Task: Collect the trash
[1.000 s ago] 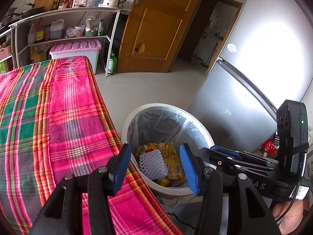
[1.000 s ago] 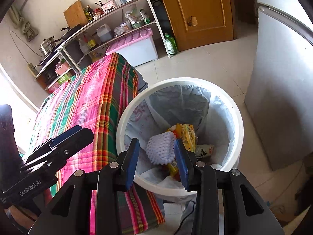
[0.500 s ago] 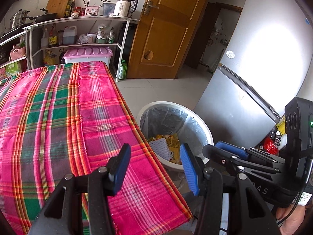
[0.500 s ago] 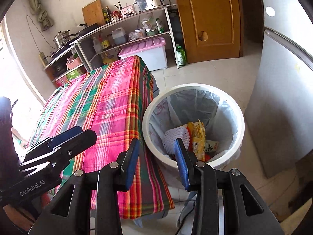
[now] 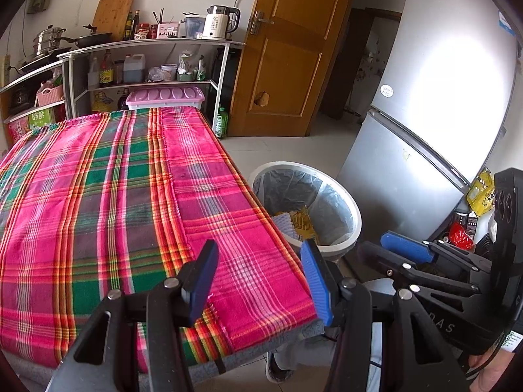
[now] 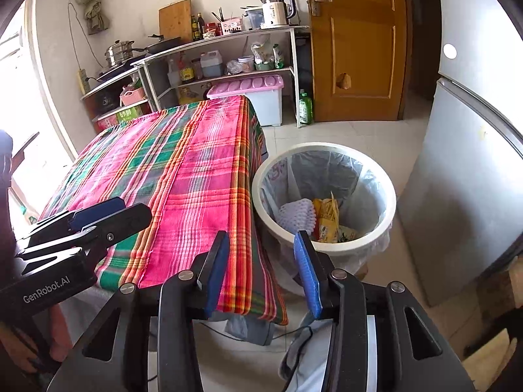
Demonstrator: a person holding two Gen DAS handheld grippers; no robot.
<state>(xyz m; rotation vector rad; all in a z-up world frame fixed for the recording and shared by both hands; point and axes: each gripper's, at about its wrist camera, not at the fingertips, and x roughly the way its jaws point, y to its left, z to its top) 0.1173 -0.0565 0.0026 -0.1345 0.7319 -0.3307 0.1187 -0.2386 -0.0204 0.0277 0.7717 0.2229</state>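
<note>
A white trash bin [image 6: 390, 202] with a clear liner stands on the floor beside the table's right edge; it also shows in the left wrist view [image 5: 354, 215]. Inside lie a white foam net [image 6: 295, 212] and yellow wrappers [image 6: 327, 217]. My left gripper [image 5: 260, 277] is open and empty above the near right corner of the plaid tablecloth [image 5: 114, 202]. My right gripper [image 6: 261, 269] is open and empty, above the table's near corner, short of the bin. Each gripper shows in the other's view, the right [image 5: 405, 248] and the left [image 6: 98, 212].
A silver fridge [image 5: 425, 124] stands right of the bin. A wooden door [image 5: 294, 52] and a shelf rack [image 5: 147, 65] with kitchenware and a pink-lidded box [image 5: 165, 96] line the far wall. A person's slippered foot [image 5: 278, 366] is under the table edge.
Both grippers have pulled back and up from over the bin, so the table and room now fill the views. Both stay open and empty.
</note>
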